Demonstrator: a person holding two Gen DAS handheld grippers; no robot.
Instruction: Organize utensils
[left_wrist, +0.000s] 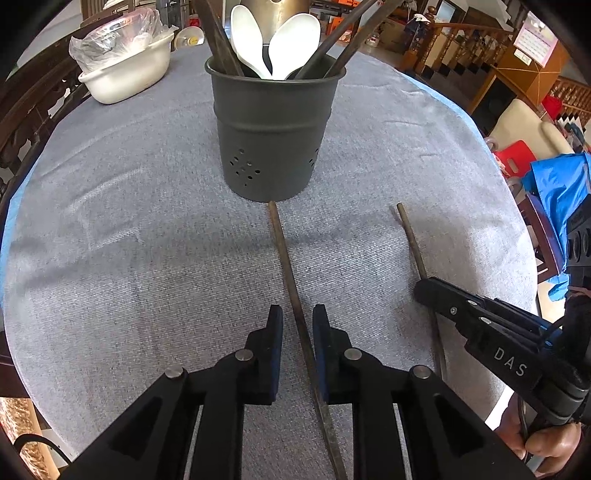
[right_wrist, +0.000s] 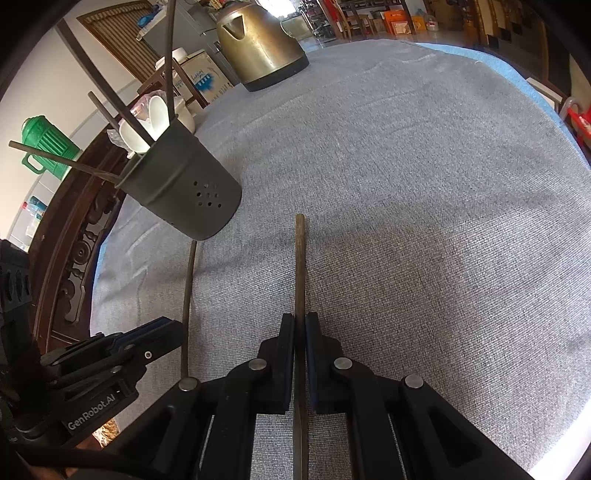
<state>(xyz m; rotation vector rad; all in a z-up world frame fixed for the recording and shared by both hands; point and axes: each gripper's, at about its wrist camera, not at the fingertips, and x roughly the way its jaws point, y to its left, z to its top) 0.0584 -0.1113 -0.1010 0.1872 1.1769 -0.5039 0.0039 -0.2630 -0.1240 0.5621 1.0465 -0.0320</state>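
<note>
A dark grey utensil holder (left_wrist: 273, 129) stands on the grey tablecloth and holds white spoons (left_wrist: 291, 44) and several brown chopsticks. It also shows in the right wrist view (right_wrist: 184, 192). Two brown chopsticks lie on the cloth. My left gripper (left_wrist: 297, 317) is open, its pads on either side of one chopstick (left_wrist: 284, 258) without touching it. My right gripper (right_wrist: 300, 321) is shut on the other chopstick (right_wrist: 300, 258), which also shows in the left wrist view (left_wrist: 412, 240). The right gripper shows in the left wrist view (left_wrist: 428, 290), the left gripper in the right wrist view (right_wrist: 162, 332).
A white basin (left_wrist: 122, 74) with a plastic bag stands at the far left of the table. A brass kettle (right_wrist: 258, 40) stands at the far side. A carved wooden chair (right_wrist: 74, 240) lines the left table edge. Red and blue items (left_wrist: 554, 184) sit off the right edge.
</note>
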